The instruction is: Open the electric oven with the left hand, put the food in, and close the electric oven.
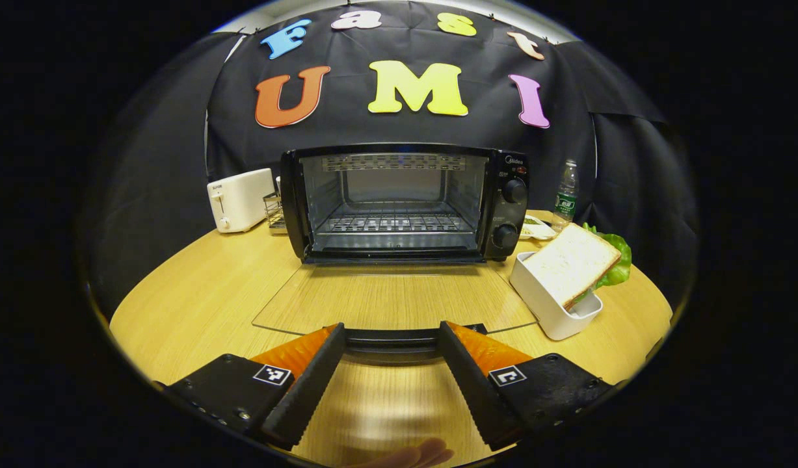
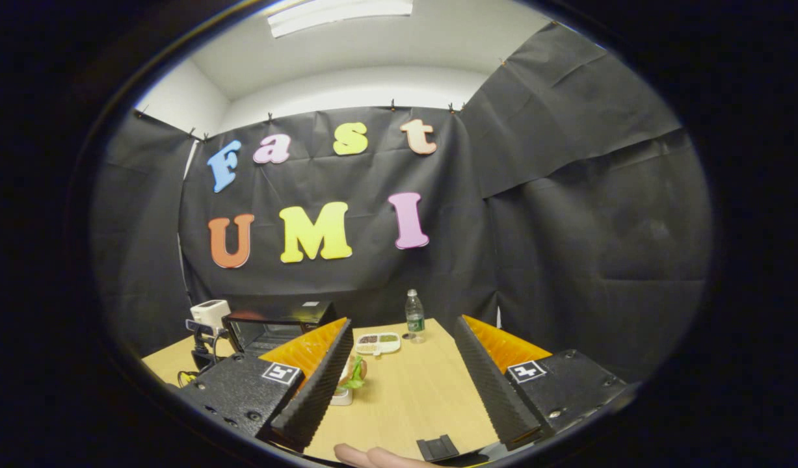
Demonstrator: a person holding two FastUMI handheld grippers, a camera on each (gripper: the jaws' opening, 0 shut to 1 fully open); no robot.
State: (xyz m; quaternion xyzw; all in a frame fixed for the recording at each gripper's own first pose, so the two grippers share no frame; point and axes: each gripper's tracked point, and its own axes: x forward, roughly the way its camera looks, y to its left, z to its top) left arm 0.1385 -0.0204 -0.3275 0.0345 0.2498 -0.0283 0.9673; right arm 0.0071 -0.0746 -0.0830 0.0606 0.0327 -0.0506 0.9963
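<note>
in the left gripper view, the left gripper [image 1: 391, 364] sits at the bottom centre of the frame with its fingers spread wide, nothing between them, just in front of the black handle bar [image 1: 391, 336] of the glass oven door [image 1: 392, 296], which lies flat and open on the light wooden table [image 1: 197, 292]. right of centre, a white rectangular container [image 1: 547, 300] holds a sandwich of white bread and green lettuce [image 1: 575, 261]. behind the door, at centre frame, the black electric oven [image 1: 405, 201] stands open, its wire rack [image 1: 392, 223] bare. a white toaster [image 1: 239, 199] sits to its left, a clear water bottle [image 1: 566, 194] to its right.

in the right gripper view, the right gripper [image 2: 402, 383] is at bottom centre, wide open, holding nothing, raised above the table.
</note>
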